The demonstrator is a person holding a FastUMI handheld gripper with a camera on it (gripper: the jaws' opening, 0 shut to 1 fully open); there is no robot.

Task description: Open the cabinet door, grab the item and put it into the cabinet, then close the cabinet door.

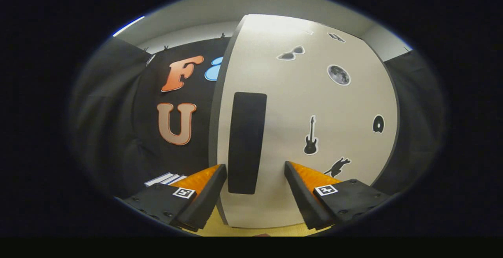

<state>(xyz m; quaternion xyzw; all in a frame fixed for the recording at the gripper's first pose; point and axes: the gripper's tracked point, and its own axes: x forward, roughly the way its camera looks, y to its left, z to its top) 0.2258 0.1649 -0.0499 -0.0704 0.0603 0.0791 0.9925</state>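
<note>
A pale cabinet door (306,104) with small dark stickers stands close in front of me. A tall black handle (246,142) runs upright near the door's left edge. My gripper (255,171) is open, and the lower end of the handle sits between its two fingertips without either one touching it. The left fingertip (214,179) reaches past the door's left edge, and the right fingertip (300,179) lies in front of the door face. The door looks shut or nearly so; its dark left edge (215,132) shows.
A yellowish surface (220,226) lies under the cabinet and the fingers. A small white and blue flat object (165,178) rests to the left, just beyond the left finger. Black booth cloth hangs behind and to both sides.
</note>
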